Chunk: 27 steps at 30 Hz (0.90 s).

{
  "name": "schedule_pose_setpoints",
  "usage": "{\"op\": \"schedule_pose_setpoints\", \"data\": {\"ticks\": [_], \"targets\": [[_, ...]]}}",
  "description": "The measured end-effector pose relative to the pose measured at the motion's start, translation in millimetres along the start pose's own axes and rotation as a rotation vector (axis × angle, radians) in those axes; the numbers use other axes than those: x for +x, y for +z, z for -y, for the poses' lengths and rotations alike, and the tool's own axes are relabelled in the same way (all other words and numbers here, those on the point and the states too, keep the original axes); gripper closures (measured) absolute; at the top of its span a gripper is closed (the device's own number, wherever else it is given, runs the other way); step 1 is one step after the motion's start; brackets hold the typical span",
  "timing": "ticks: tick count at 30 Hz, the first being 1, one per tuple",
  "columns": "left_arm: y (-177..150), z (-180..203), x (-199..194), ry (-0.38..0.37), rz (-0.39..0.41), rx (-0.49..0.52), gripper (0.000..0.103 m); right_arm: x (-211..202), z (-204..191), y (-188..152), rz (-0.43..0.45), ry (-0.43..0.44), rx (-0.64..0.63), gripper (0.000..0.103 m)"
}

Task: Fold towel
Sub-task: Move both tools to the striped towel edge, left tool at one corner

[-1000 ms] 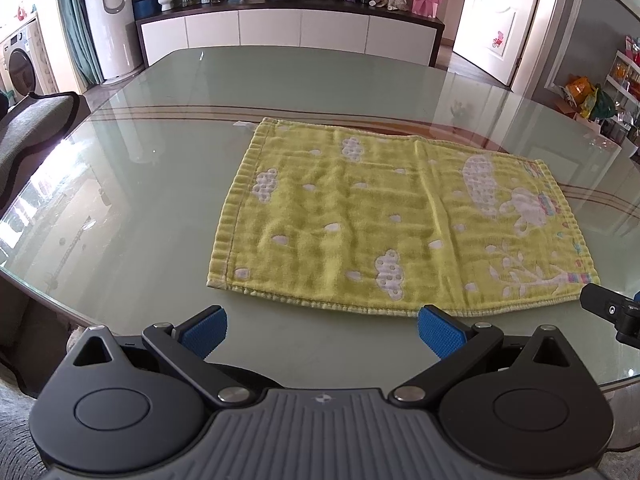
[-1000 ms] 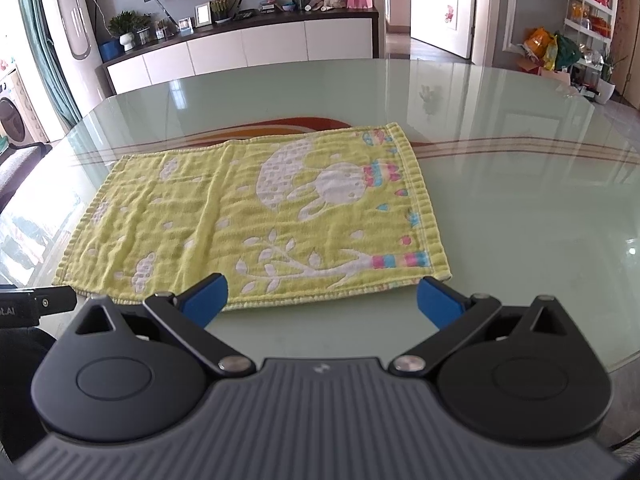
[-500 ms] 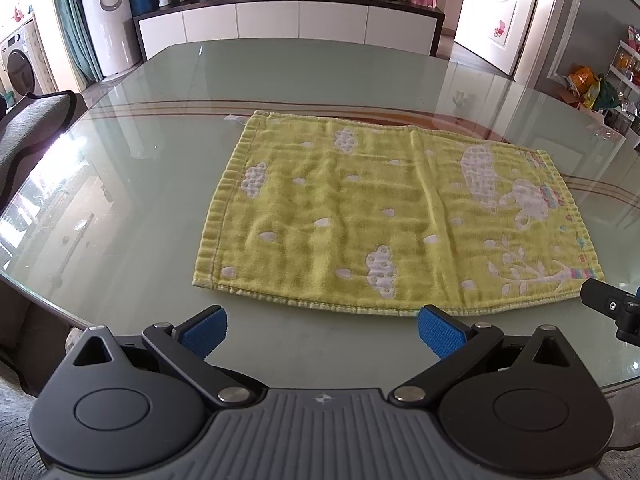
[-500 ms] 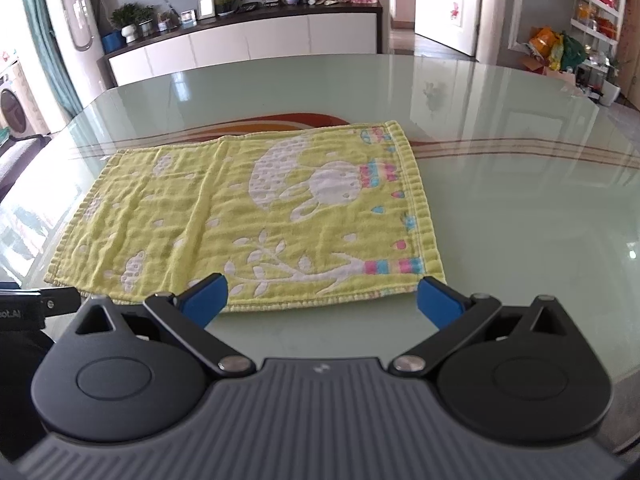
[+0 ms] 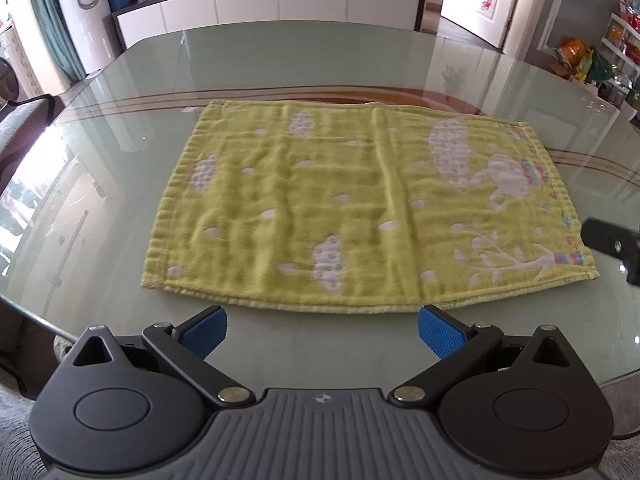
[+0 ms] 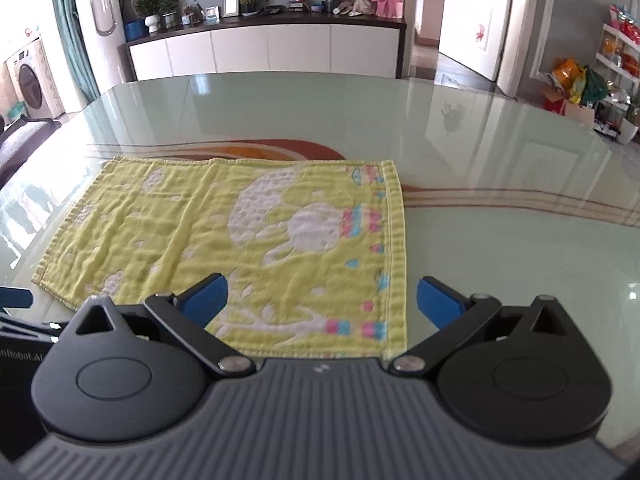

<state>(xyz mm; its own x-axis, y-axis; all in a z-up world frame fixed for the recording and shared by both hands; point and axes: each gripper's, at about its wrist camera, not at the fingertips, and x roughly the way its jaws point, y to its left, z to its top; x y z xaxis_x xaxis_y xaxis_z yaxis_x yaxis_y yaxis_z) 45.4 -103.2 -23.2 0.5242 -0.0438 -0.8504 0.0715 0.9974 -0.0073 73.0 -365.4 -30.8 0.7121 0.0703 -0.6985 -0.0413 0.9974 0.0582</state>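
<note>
A yellow towel (image 5: 352, 208) with white clouds and a cartoon print lies flat and unfolded on the glass table (image 5: 120, 184). It also shows in the right wrist view (image 6: 224, 236). My left gripper (image 5: 322, 326) is open and empty, just short of the towel's near edge. My right gripper (image 6: 322, 298) is open and empty, over the towel's near right corner, with the near edge hidden under its body. Part of the right gripper (image 5: 612, 240) shows at the right edge of the left wrist view.
The table's near rim (image 5: 28, 320) curves close to the left gripper. A grey chair (image 5: 20, 120) stands at the table's left. A white sideboard (image 6: 272, 52) with small items stands behind the table. A door (image 6: 480, 20) and shelves (image 6: 616, 72) are at the right.
Both grippers have moved forward toward the towel. The right gripper now reaches over the towel's near right corner. Both stay open, and the towel has not moved.
</note>
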Motion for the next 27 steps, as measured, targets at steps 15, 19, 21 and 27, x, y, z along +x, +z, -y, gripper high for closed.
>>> {"op": "schedule_pose_setpoints", "data": {"ticks": [15, 19, 21, 27], "targets": [[10.4, 96.0, 6.9, -0.168, 0.035, 0.237, 0.003, 33.0, 46.7, 66.1, 0.079, 0.106, -0.517, 0.007], [13.0, 127.1, 11.7, -0.237, 0.033, 0.302, 0.014, 51.3, 44.9, 73.3, 0.028, 0.146, -0.723, 0.029], [12.5, 142.4, 14.3, -0.283, 0.028, 0.340, 0.019, 60.6, 45.5, 76.6, -0.007, 0.188, -0.795, 0.040], [8.1, 180.3, 32.3, -0.337, -0.019, 0.425, 0.044, 92.0, 50.5, 82.9, -0.180, 0.378, -0.942, 0.042]]}}
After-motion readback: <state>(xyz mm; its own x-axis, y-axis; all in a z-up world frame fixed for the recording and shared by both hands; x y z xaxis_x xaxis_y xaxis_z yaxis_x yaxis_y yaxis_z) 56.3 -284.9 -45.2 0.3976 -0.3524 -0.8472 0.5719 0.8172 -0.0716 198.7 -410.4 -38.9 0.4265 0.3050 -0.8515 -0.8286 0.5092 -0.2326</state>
